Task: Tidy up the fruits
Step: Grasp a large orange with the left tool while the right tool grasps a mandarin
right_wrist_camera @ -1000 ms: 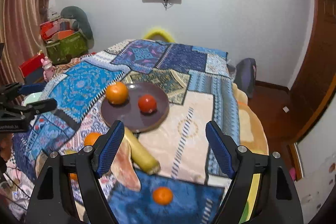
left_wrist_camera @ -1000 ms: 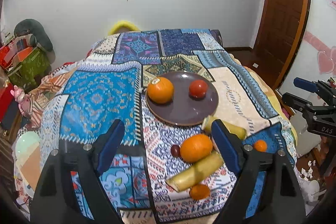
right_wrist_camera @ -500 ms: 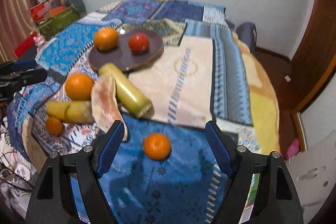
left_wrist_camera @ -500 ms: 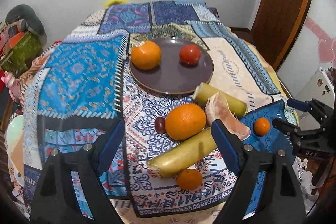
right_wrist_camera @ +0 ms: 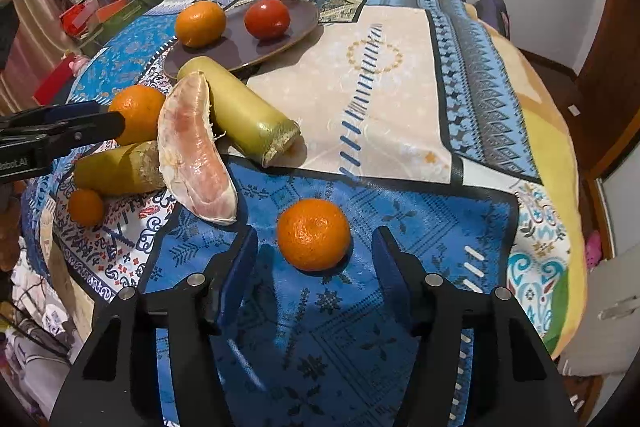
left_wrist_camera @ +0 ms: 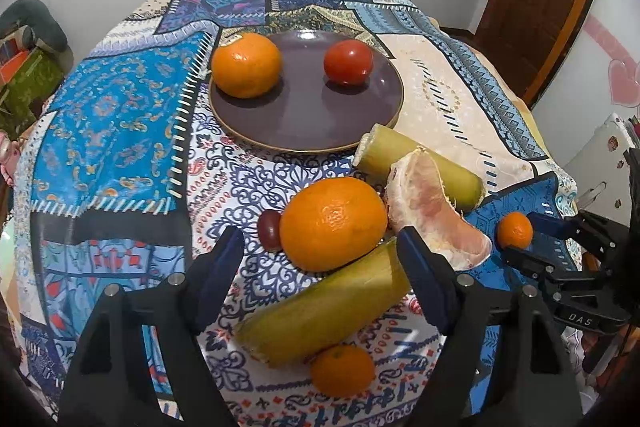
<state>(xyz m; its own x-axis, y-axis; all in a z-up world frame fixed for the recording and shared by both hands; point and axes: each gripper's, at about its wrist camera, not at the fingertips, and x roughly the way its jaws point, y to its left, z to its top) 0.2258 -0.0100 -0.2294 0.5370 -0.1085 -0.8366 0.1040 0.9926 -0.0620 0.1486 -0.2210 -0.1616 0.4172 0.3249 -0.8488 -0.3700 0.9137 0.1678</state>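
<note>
While both tongs hang over the patchwork cloth [right_wrist_camera: 400,75], each one has its blue fingers wide apart and holds nothing. The left gripper [left_wrist_camera: 320,259] sits over a big bumpy orange [left_wrist_camera: 334,223] that rests against a yellow-green stalk piece [left_wrist_camera: 324,315]. The right gripper [right_wrist_camera: 314,259] sits around a small round mandarin [right_wrist_camera: 314,234] without touching it. A smooth dark plate [left_wrist_camera: 304,123] holds a round orange [left_wrist_camera: 246,65] and a shiny tomato [left_wrist_camera: 348,62]. A soft pink pomelo wedge [right_wrist_camera: 196,151] leans on another stalk piece [right_wrist_camera: 240,111].
</note>
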